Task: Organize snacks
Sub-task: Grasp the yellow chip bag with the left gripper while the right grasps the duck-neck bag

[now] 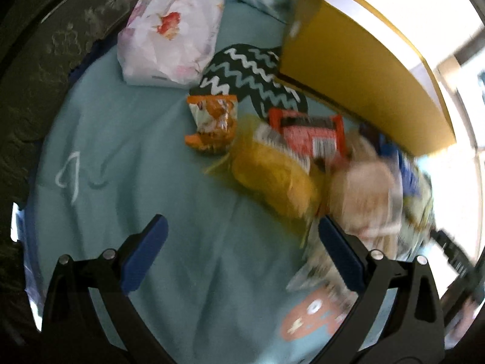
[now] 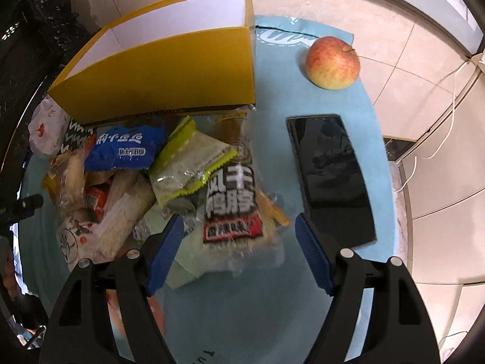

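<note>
A pile of snack packets lies on a light blue cloth [image 2: 272, 303] in front of a yellow cardboard box [image 2: 169, 72]. In the right wrist view I see a blue packet [image 2: 124, 148], a green packet [image 2: 188, 163] and a clear packet with black lettering [image 2: 233, 200]. My right gripper [image 2: 239, 236] is open, its jaws astride the near end of the clear packet. In the left wrist view my left gripper [image 1: 242, 236] is open and empty over the cloth, with a yellow packet [image 1: 272, 179], an orange packet [image 1: 212, 124] and a red packet [image 1: 309, 133] just beyond it. The yellow box [image 1: 357, 82] stands behind them.
A black phone [image 2: 330, 176] lies on the cloth right of the pile. An apple [image 2: 332, 62] sits at the far right of the cloth. A white floral bag [image 1: 172, 30] lies at the far left of the cloth. Tiled floor and cables lie beyond the table.
</note>
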The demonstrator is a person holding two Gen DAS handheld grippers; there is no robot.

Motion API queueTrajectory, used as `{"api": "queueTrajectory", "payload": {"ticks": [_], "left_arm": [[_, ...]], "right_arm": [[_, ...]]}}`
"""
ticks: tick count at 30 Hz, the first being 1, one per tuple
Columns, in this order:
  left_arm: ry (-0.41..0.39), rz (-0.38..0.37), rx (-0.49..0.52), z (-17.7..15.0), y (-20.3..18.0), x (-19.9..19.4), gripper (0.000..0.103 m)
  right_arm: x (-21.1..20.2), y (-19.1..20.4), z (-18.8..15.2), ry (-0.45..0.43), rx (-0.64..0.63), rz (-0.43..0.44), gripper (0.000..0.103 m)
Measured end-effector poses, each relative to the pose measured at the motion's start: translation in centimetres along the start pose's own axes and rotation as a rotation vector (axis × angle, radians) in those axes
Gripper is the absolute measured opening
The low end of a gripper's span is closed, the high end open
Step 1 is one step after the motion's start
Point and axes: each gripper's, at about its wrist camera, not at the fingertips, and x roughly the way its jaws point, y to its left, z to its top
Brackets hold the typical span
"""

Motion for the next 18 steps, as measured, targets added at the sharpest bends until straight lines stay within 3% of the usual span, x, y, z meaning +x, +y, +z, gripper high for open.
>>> {"api": "queueTrajectory", "payload": {"ticks": [4,7,11,14,16,18], "left_arm": [[0.024,-0.050,-0.112,1.8,-0.4,0.4,0.101],[0.086,-0.067,-0.189,2.9,-0.8,2.2,0.101],[0.137,0.014,-0.231,3.6,-1.4,4.6,0.097],[0.171,0.008,-0.269,3.8,-1.2,6.0,0.087],[0.163,0.047,-0.250,4.0,-1.5,6.1,0.081],[0.135,0.021,-0.225,4.1,-1.9,5.7,0.044]], "right_arm": [[0.9,0.5,0.6,0.012,-0.021,-0.002,0.077],[1.6,0.6,1.0,0.022,-0.020,0.003,0.077],[2.1,0.4,1.7,0.028,-0.021,0.010,0.077],[2.3,0.5,1.7,0.030,-0.024,0.014,0.077],[2.5,0.3,1.7,0.035,-0.018,0.019,0.077],[2.7,0.2,1.5,0.045,-0.013,0.016,0.077]]}}
